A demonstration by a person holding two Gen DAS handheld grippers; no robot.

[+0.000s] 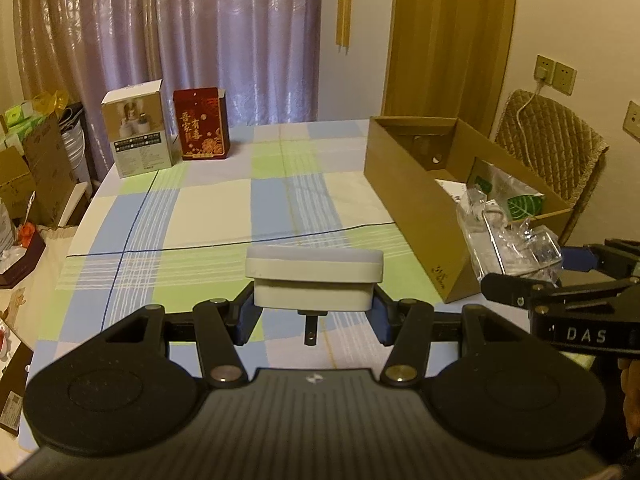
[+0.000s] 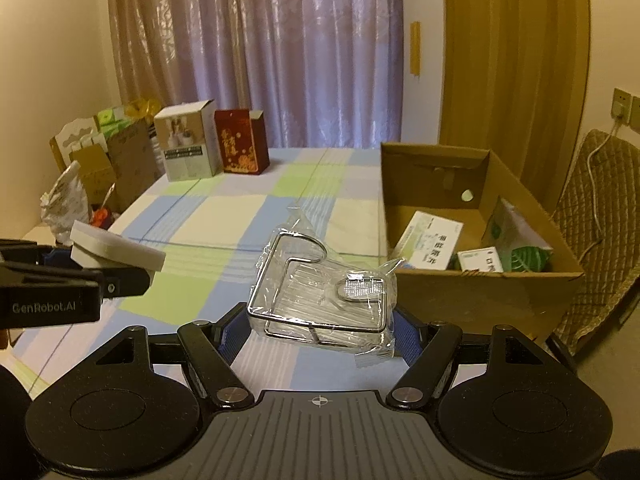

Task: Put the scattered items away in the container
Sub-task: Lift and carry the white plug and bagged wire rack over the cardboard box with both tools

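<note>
While both tongs hang above the checked-cloth table [image 1: 208, 216], the left tongs [image 1: 314, 300] are clamped on a white rectangular plug-in adapter [image 1: 314, 276], likely light, rigid, smooth-sided. The right tongs [image 2: 320, 326] pinch a wire rack in crinkly clear wrap [image 2: 320, 292], probably slippery; the stiff wire frame looks surest. An open cardboard box [image 2: 436, 300] sits just right of them, curtains beyond.

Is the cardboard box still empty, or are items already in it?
Not empty. The open-topped cardboard box already holds a white-and-green carton, a smaller white carton and a leaf-printed packet.
</note>
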